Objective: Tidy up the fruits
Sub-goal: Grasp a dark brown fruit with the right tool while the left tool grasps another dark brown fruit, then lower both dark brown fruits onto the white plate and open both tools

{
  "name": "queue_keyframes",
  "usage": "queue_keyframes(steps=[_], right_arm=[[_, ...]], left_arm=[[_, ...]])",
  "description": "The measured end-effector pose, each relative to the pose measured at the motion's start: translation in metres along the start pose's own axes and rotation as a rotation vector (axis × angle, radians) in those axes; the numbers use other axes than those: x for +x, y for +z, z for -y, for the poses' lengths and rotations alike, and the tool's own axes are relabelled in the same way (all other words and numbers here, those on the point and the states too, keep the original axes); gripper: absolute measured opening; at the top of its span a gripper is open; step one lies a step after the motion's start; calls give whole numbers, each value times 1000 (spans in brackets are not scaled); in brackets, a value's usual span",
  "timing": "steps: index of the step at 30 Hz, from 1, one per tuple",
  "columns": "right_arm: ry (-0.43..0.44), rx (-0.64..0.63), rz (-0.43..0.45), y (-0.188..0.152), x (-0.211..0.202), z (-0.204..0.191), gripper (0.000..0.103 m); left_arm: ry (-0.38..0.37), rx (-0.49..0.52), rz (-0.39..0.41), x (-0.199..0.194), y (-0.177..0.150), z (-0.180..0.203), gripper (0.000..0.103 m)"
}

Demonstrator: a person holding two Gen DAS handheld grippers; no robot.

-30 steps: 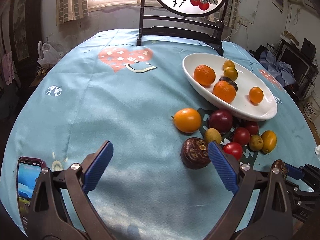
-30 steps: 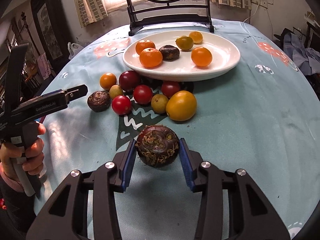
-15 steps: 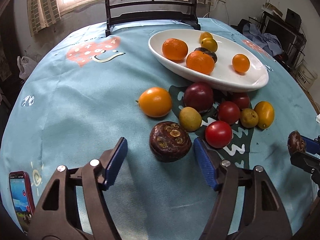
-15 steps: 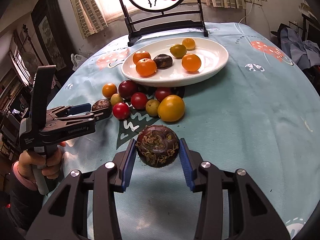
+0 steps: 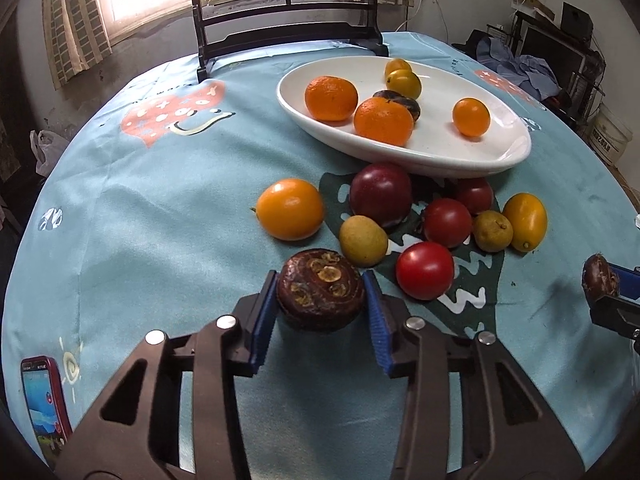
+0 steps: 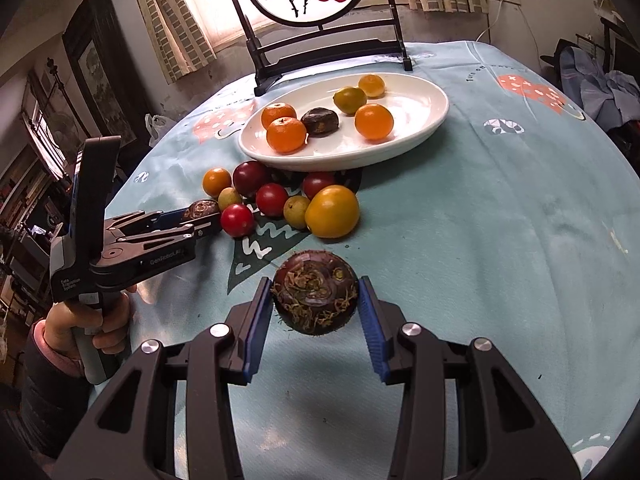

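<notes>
My left gripper (image 5: 320,300) is shut on a dark brown water chestnut (image 5: 320,294) at the near edge of the fruit pile; it also shows in the right wrist view (image 6: 202,210). My right gripper (image 6: 314,302) is shut on a second brown water chestnut (image 6: 314,296) with stringy roots, held above the cloth; its tip shows in the left wrist view (image 5: 600,282). A white oval plate (image 5: 500,152) holds oranges, yellow fruits and one brown chestnut. Loose tomatoes, a plum and yellow fruits lie in front of it.
A blue tablecloth (image 5: 140,208) covers the round table. A red phone (image 5: 42,404) lies at the near left edge. A dark wooden screen stand (image 5: 288,28) stands behind the plate. Clutter and clothes sit beyond the table on the right.
My left gripper moved forward and closed on the brown water chestnut that lay between its open fingers. My right gripper rose with its chestnut, still shut on it.
</notes>
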State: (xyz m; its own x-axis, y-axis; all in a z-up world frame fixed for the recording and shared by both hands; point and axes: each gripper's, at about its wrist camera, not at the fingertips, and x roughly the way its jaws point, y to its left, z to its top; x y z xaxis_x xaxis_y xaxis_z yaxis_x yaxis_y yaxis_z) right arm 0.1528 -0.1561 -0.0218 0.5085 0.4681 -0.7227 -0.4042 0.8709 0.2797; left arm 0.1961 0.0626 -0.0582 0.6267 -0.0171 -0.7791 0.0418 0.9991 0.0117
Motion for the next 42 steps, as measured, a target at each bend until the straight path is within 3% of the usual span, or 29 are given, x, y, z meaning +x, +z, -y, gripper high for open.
queue_keyframes(steps=[5, 10, 16, 21, 26, 33, 34, 39, 42], right_arm=[[7, -2, 6, 1, -3, 5, 43], [16, -13, 38, 15, -9, 10, 43], [25, -25, 174, 61, -6, 17, 43], [0, 3, 248, 109, 22, 34, 43], [-21, 29, 217, 140, 56, 53, 43], [-28, 20, 161, 144, 80, 59, 44], [-29, 15, 160, 144, 80, 58, 45], [-39, -17, 192, 139, 68, 50, 48], [-32, -32, 216, 134, 56, 45, 49]], left_arm=[[-56, -73, 5, -9, -1, -10, 42], [-122, -136, 70, -30, 11, -14, 42], [-166, -129, 167, -40, 60, 5, 42], [-183, -140, 183, -17, 106, 21, 42], [-146, -138, 142, 16, 129, 33, 42], [-118, -107, 105, 35, 130, 42, 43], [-115, -109, 110, 34, 129, 42, 46], [-87, -136, 169, 9, 123, 34, 81], [-72, -157, 200, -8, 117, 23, 87]])
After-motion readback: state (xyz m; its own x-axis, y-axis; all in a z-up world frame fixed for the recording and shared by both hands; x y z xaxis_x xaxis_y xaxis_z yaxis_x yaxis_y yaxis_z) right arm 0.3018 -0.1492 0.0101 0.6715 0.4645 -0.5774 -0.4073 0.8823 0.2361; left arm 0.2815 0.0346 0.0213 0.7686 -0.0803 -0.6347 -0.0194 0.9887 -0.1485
